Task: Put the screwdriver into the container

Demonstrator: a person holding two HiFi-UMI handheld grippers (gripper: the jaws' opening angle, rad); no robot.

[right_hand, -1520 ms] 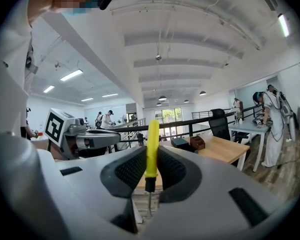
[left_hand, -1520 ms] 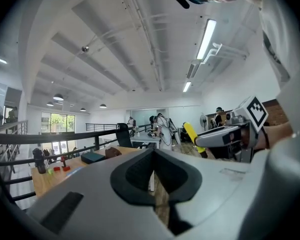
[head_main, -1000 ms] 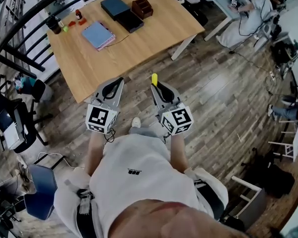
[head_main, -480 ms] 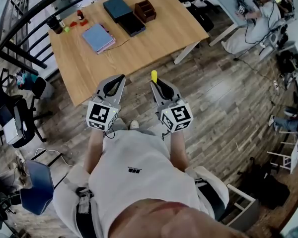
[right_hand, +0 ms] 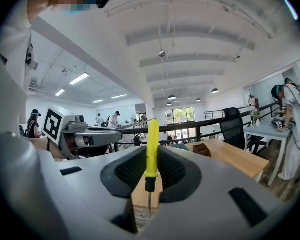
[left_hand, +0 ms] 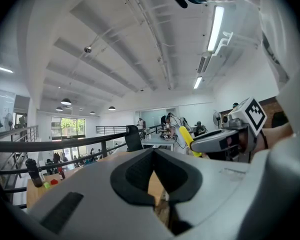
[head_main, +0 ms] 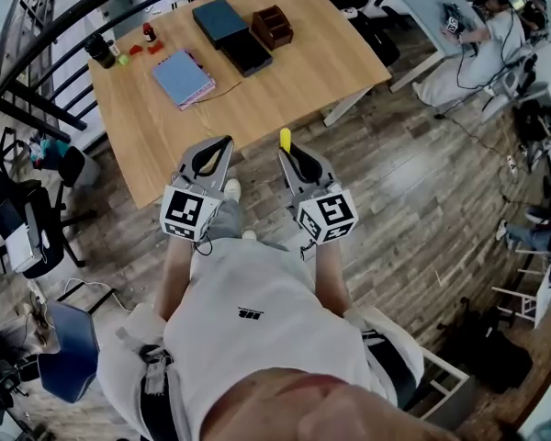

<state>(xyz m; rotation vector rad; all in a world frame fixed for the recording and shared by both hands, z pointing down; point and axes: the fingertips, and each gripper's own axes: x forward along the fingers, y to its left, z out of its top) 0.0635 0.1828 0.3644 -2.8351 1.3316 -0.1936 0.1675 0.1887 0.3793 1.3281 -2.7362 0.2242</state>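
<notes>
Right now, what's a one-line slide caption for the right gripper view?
Right gripper clamps a yellow-handled screwdriver upright, tip down, with the wooden table and brown container ahead.

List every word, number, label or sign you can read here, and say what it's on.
No text here can be read.
Shirt logo: a small dark mark, too small to read.
Left cube, right cube: black-and-white square patterns, no letters or digits.
Screwdriver: plain yellow handle, no print visible.
Blue book: no print can be made out.
</notes>
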